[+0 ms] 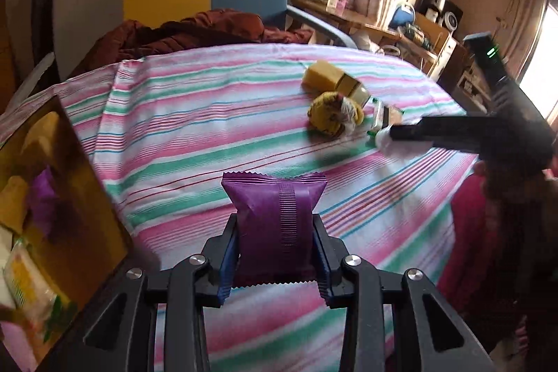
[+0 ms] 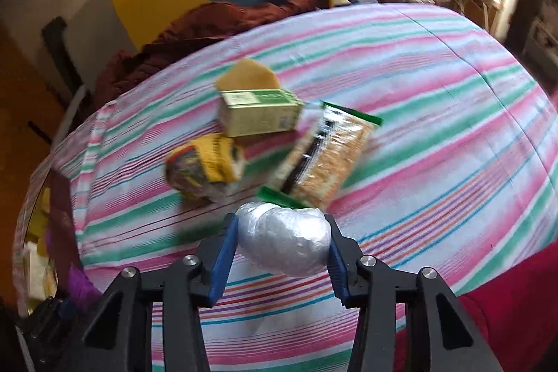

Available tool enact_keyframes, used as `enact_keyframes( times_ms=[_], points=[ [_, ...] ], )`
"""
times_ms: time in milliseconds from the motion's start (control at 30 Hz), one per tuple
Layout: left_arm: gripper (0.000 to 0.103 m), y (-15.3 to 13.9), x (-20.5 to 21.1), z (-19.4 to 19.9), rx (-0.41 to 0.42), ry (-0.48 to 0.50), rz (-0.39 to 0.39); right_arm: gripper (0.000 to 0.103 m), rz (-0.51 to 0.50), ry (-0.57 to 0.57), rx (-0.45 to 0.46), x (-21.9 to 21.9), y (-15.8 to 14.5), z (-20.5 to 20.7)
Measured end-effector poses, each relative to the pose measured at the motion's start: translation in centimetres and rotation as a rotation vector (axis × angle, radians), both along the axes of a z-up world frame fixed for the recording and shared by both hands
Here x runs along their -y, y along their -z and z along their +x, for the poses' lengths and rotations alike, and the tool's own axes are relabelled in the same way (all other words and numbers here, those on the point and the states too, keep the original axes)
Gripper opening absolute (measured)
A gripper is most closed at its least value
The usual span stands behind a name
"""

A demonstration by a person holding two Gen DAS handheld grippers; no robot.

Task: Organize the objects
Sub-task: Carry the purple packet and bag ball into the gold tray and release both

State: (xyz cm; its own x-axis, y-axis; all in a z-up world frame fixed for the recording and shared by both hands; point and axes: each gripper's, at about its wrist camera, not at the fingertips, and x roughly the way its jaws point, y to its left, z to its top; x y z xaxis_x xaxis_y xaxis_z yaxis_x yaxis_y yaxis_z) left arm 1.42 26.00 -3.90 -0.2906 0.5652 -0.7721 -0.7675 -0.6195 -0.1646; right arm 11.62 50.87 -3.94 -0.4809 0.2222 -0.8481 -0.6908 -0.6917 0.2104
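The left tongs (image 1: 275,244) clamp a purple packet (image 1: 275,225) above the striped worktop (image 1: 195,128), a yellow box (image 1: 69,197) at nine o'clock. The right tongs (image 2: 283,251) grip a white wrapped bundle (image 2: 284,241); remaining items cluster at twelve, open cloth at three.

Green carton (image 2: 258,114): print on its side panels, too blurred to read.
Cracker pack (image 2: 327,159): black and white label strip, no letters legible.
Purple packet (image 1: 275,225): plain ribbed seam, no lettering showing.
Yellow wrapped bundle (image 2: 205,162): dark markings, unreadable.
Readable text anywhere: none.
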Motion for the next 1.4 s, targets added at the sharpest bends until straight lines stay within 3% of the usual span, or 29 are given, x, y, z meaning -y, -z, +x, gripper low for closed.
enact_keyframes(
  times_ms=[133, 300, 533, 733, 1067, 1333, 1400],
  points=[
    [0.037, -1.4, 2.4, 0.4, -0.005, -0.019, 0.038, 0.045, 0.025, -0.046, 0.042, 0.9, 0.2, -0.8],
    [0.037, -3.1, 6.4, -0.5, -0.011, -0.091, 0.078, 0.045, 0.032, -0.078, -0.003, 1.2, -0.3, -0.8],
    [0.038, -5.2, 15.6, -3.7, -0.022, -0.312, 0.136, 0.045, 0.051, -0.147, -0.025, 3.8, -1.2, -1.0],
    [0.038, -4.1, 21.8, -5.8, 0.004, -0.465, 0.111, 0.045, 0.042, -0.197, -0.094, 6.3, -3.2, -1.2],
    [0.038, -1.5, 24.2, -6.1, 0.056, -0.525, 0.085, 0.045, 0.025, -0.496, -0.243, 17.3, -8.1, -7.2],
    [0.038, -1.0, 24.9, -6.3, 0.063, -0.542, 0.085, 0.045, 0.002, -0.668, -0.249, 24.5, -7.9, -11.0],
    [0.04, -0.6, 24.8, -6.4, 0.072, -0.545, 0.079, 0.049, 0.004, -0.693, -0.23, 25.8, -7.4, -11.7]
  ],
)
